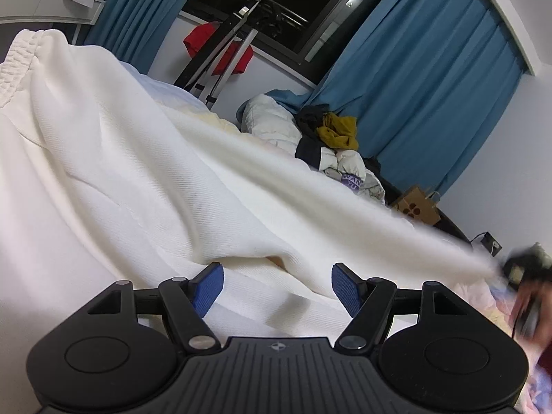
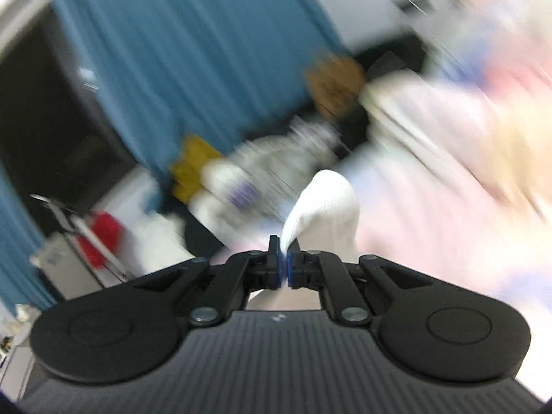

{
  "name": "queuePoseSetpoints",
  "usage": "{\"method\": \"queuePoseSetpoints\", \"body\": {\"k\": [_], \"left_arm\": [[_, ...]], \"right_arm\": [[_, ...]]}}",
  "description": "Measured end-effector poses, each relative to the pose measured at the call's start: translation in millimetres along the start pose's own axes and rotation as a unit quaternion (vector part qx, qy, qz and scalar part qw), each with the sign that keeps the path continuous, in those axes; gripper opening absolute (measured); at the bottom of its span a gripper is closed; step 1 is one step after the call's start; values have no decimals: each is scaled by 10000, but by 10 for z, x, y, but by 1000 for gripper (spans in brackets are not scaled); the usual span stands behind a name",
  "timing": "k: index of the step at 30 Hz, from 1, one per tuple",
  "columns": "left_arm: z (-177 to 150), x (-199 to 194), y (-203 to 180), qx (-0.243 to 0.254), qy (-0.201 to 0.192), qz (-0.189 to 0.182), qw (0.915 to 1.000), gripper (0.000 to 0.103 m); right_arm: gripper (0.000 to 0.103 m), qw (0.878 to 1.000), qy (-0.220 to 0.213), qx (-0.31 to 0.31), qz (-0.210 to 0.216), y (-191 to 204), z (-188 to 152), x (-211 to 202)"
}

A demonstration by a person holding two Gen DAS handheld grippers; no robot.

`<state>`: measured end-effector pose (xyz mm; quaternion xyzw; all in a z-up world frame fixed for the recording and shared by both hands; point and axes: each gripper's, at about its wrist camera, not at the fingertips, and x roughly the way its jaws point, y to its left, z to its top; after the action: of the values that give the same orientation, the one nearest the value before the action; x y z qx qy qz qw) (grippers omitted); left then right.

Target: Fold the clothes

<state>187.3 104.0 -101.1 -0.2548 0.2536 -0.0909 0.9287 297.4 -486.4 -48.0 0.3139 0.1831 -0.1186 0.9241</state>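
A white ribbed garment (image 1: 120, 179) with an elastic waistband (image 1: 13, 55) lies spread across the bed in the left wrist view. My left gripper (image 1: 276, 288) is open, its blue pads (image 1: 207, 289) just above the cloth, holding nothing. One stretched edge of the garment runs to the right, to my blurred right gripper (image 1: 528, 276). In the right wrist view my right gripper (image 2: 283, 262) is shut on a corner of the white garment (image 2: 324, 203), which bunches up just beyond the fingertips. That view is heavily motion-blurred.
Blue curtains (image 1: 431, 69) frame a dark window. A pile of clothes with a mustard piece (image 1: 339, 132) lies at the bed's far end, a brown paper bag (image 1: 417, 207) beside it. A metal rack with red cloth (image 1: 220, 48) stands by the window. Pastel bedding (image 2: 448, 189) lies right.
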Motion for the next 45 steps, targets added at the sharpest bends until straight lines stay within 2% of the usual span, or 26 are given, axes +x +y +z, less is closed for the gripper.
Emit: {"method": "queuePoseSetpoints", "body": {"k": [2, 4, 8, 11, 13, 16, 21, 23, 27, 29, 32, 37, 42, 45], "left_arm": [[-9, 10, -28, 53, 55, 18, 10000, 71], [-19, 22, -52, 139, 106, 53, 9998, 71], [-21, 27, -74, 224, 188, 95, 9995, 71], [-25, -4, -90, 269, 229, 137, 9993, 72], [-29, -44, -108, 322, 264, 191, 9990, 72], [-37, -143, -148, 394, 311, 260, 9984, 73], [-4, -431, -231, 588, 451, 485, 9961, 74], [15, -599, -225, 577, 459, 569, 9957, 77], [78, -1004, -138, 416, 531, 860, 9940, 78], [132, -1259, -44, 261, 459, 1104, 9925, 82], [241, -1597, 173, -284, 444, 1364, 9892, 83], [308, -2021, 566, -1163, 277, 1384, 9831, 91], [350, -2007, 748, -1696, 234, 1401, 9752, 92], [346, -1927, 807, -1818, 227, 1490, 9717, 93]], "right_arm": [[6, 9984, 407, 63, -385, -337, -274, 47], [8, 9950, 816, 181, -550, -557, -494, 86], [12, 9916, 1043, 586, -497, -679, -681, -49], [30, 9890, 1137, 845, -415, -658, -697, -273], [50, 9883, 1196, 887, -337, -636, -719, -461], [58, 9903, 1236, 539, -322, -520, -759, -770], [58, 9891, 1413, -329, -264, -273, -826, -1233], [58, 9890, 1356, -562, -208, -202, -821, -1366], [58, 9897, 1327, -516, -152, -250, -813, -1568], [58, 9904, 1290, -477, -161, -299, -792, -1641], [58, 9907, 1241, -544, -139, -341, -767, -1694], [58, 9897, 1185, -726, -346, -412, -765, -1698], [58, 9903, 1195, -537, -472, -496, -746, -1687], [58, 9918, 957, -15, -842, -683, -689, -1750]]}}
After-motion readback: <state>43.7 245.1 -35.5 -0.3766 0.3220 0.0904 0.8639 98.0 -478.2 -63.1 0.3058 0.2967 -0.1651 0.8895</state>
